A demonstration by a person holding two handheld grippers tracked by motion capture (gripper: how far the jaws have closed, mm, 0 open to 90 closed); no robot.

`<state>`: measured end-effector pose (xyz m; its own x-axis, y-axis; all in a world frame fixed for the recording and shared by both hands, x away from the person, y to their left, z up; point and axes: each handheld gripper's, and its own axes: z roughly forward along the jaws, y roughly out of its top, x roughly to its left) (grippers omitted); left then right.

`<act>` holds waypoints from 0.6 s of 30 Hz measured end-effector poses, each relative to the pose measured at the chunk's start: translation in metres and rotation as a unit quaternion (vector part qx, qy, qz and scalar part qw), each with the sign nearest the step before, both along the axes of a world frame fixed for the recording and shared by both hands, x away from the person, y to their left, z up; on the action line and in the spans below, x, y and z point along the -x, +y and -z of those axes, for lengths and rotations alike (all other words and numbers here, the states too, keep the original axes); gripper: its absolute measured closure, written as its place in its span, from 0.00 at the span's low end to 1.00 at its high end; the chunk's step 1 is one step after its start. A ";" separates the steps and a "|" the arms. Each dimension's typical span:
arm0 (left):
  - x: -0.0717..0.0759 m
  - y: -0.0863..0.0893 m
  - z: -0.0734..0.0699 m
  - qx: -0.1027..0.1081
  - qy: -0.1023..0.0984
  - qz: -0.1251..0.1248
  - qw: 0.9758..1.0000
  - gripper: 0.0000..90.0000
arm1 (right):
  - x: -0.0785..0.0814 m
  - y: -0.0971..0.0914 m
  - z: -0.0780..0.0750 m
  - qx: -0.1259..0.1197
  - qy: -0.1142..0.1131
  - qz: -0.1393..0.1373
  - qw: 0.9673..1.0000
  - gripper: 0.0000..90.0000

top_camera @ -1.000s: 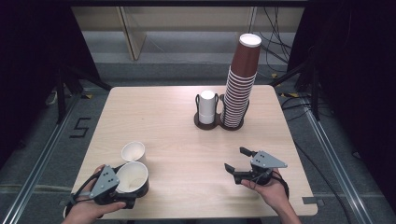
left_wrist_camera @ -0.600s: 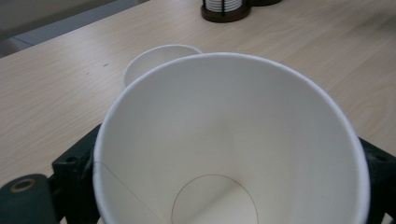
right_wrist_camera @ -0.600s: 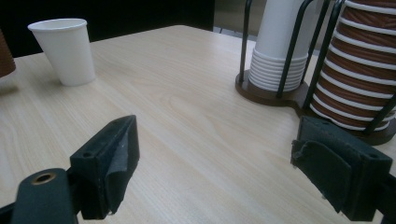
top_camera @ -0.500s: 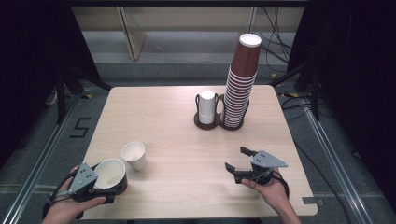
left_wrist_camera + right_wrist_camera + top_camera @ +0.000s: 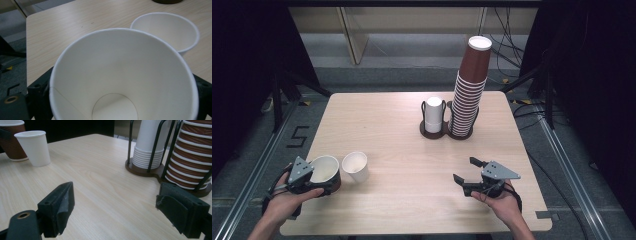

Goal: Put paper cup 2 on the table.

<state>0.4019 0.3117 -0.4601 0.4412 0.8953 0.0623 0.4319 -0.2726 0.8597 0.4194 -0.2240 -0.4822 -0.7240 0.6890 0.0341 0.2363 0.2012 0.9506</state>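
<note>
The left gripper (image 5: 319, 181) sits at the table's (image 5: 412, 200) seven-o'clock corner with its jaws clasped around a brown paper cup (image 5: 326, 173), white inside, mouth tilted up toward the camera. In the left gripper view the black jaws flank that cup's (image 5: 120, 82) walls on both sides. The jaws have just been easing apart a little with the cup between them, though whether the pads press firmly I can't quite tell from here, since the cup hides them. Just beside it, at its three o'clock, stands a smaller white paper cup (image 5: 355, 167), upright and apart from the brown one by a thin gap.

The right gripper (image 5: 473, 175) rests low at the table's five o'clock, jaws wide and empty, pointing toward the cup holder (image 5: 432, 131) at twelve o'clock, which carries a short stack of white cups (image 5: 433, 114) and a tall stack of brown cups (image 5: 469, 90).

The main risk: a thin paper wall gives under a squeeze, so a hard grip could crumple the brown cup, while a slack one lets it slip or tip. Swinging it toward three o'clock could knock over the light white cup. Any reach by the right gripper near the tall stack could topple it.
</note>
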 end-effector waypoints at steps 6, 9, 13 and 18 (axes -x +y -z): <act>-0.011 -0.001 0.004 0.016 -0.003 -0.012 1.000 0.09 | 0.000 0.000 0.000 0.000 0.004 0.001 1.000 0.17; -0.016 -0.002 0.005 0.022 -0.006 -0.018 1.000 0.09 | -0.001 0.000 0.000 0.006 -0.015 0.006 1.000 0.17; -0.020 -0.002 0.008 0.035 -0.007 -0.027 0.999 0.08 | -0.001 -0.001 0.000 0.008 -0.014 0.008 1.000 0.17; -0.022 0.001 0.009 0.049 -0.012 -0.024 0.998 0.05 | 0.000 0.001 0.000 -0.001 -0.001 0.005 1.000 0.17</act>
<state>0.4238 0.3131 -0.4690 0.3973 0.9175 -0.0171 0.4206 -0.1655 0.8920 0.4190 -0.2232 -0.4826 -0.7165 0.6968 0.0335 0.2364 0.1972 0.9514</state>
